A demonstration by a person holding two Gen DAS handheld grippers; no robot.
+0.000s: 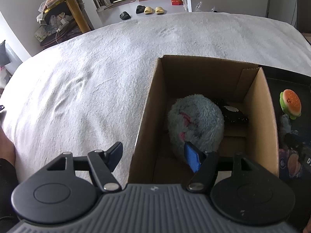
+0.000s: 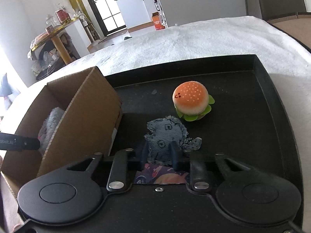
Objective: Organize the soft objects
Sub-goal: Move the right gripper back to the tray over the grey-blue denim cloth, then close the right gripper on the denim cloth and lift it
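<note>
Right gripper [image 2: 158, 155] pinches a frayed blue denim toy [image 2: 167, 137] with stitched eyes; an orange plush burger [image 2: 191, 101] sits just beyond. Left gripper [image 1: 155, 155] gapes empty, straddling the brown cardboard box's [image 1: 147, 104] wall.

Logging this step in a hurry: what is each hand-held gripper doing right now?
Left hand-held gripper: open, straddling the cardboard box wall, gripping nothing.
Right hand-held gripper: shut on the denim toy in the black tray.

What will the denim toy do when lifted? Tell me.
The denim toy looks flat with frayed edges, so it will probably flop and droop. The right gripper pinches only its near end, so it may swing. Likely light.
</note>
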